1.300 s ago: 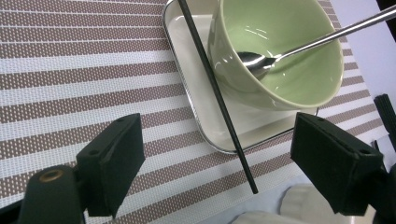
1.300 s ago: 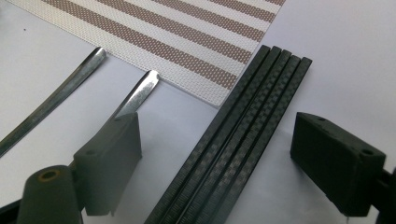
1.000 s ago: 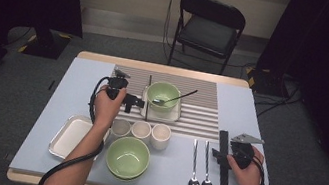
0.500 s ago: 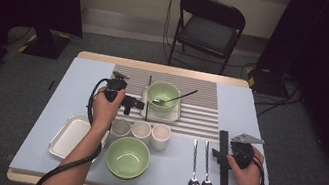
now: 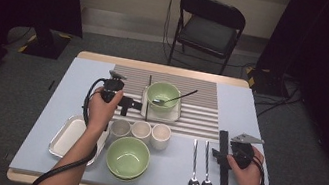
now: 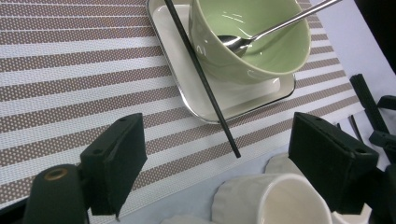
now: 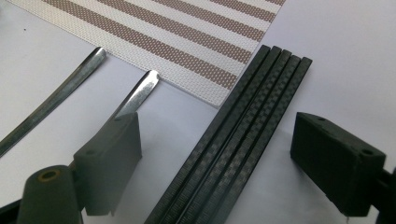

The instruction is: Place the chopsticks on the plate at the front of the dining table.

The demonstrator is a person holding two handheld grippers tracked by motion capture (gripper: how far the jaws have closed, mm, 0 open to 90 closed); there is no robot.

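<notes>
Spoon (image 5: 175, 98) sits in green bowl (image 5: 162, 95) on tray (image 5: 172, 115), seemingly; both grippers (image 5: 131, 105) (image 5: 218, 155) gape, holding nothing.

- My high view looks forward and down over the whole pale blue table (image 5: 250, 112).
- My left gripper view sits close above the brown-striped woven placemat (image 6: 70, 70), which the high view shares.
- My right gripper view looks closely along the black carbon-weave chopsticks (image 7: 233, 140).

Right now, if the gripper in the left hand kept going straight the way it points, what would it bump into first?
Probably the single black chopstick lying across the white tray, then the green bowl just behind it. The left gripper is open, and depth is hard to judge.
</notes>
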